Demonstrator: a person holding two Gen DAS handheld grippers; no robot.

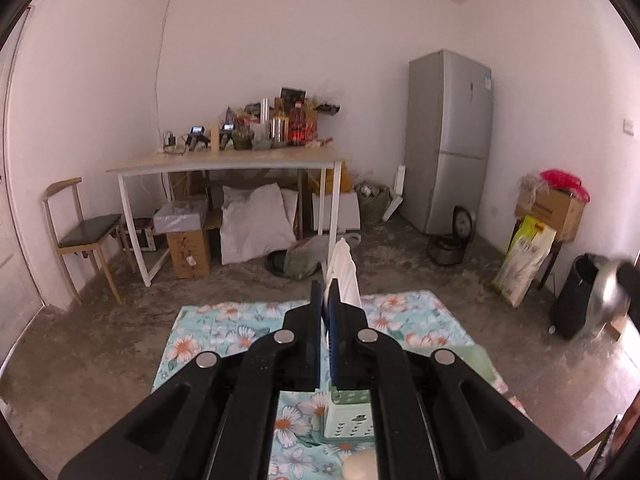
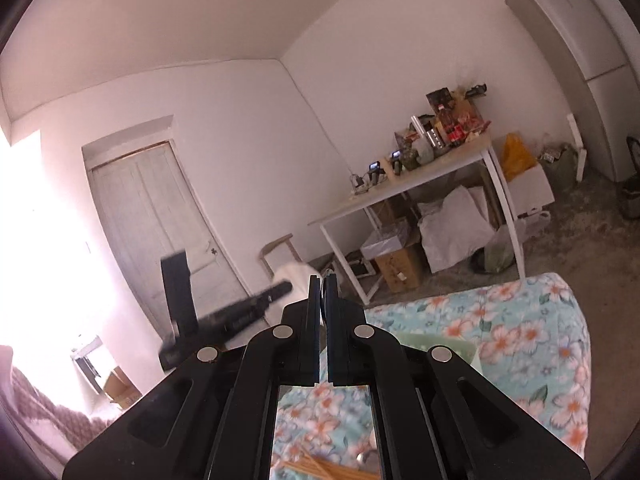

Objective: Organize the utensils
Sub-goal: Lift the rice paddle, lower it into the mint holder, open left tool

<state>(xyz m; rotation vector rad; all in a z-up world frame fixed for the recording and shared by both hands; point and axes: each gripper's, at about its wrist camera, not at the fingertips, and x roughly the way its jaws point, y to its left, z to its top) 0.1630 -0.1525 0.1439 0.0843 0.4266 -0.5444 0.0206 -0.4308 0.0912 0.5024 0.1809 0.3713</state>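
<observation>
My left gripper (image 1: 329, 300) clamps a white ridged plastic utensil (image 1: 345, 276) above the floral cloth (image 1: 208, 332); my right gripper (image 2: 324, 296) pinches a thin metal utensil (image 2: 322, 300).

Grey fridge (image 1: 448, 140); wooden chair (image 1: 80, 232)

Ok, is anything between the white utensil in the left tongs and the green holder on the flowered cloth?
Nothing visible does. The white utensil sits clamped in the left tongs, and the green holder lies below them, partly hidden by the tongs.
</observation>
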